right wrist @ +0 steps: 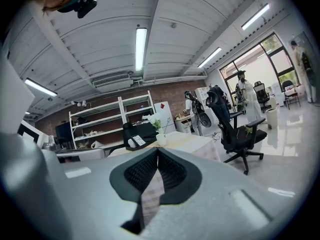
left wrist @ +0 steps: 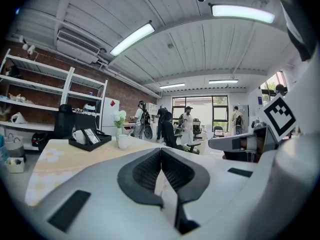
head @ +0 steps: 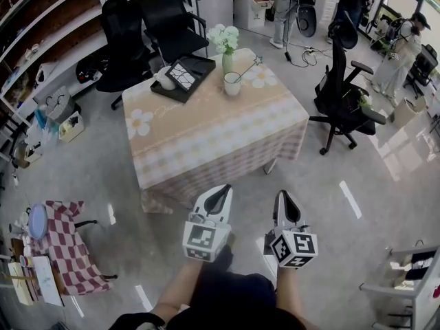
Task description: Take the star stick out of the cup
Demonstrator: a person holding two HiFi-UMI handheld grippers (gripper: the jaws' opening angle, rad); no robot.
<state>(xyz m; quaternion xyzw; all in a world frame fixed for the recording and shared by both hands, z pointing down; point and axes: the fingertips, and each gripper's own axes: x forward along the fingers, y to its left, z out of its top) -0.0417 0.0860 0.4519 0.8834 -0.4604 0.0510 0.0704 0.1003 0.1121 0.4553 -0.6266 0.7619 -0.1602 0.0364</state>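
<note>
Open office or lab-type workroom. Black swivel office chairs [head: 344, 95] stand on a bare grey floor [head: 330, 184]. White wall shelving [head: 41, 33] with clutter runs along the upper left, against a brick wall [left wrist: 130, 99]. Strip lights [left wrist: 132, 39] on a panelled ceiling, big windows [left wrist: 200, 109] at the far end. Cloth-covered table [head: 206, 136] mid-room. People [head: 405, 47] stand with gear at upper right.

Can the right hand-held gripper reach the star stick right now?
Probably not yet. The right hand-held gripper hangs shut near the person, with floor between it and the table. The star stick stands in the cup toward its far side. Nothing blocks the way.
</note>
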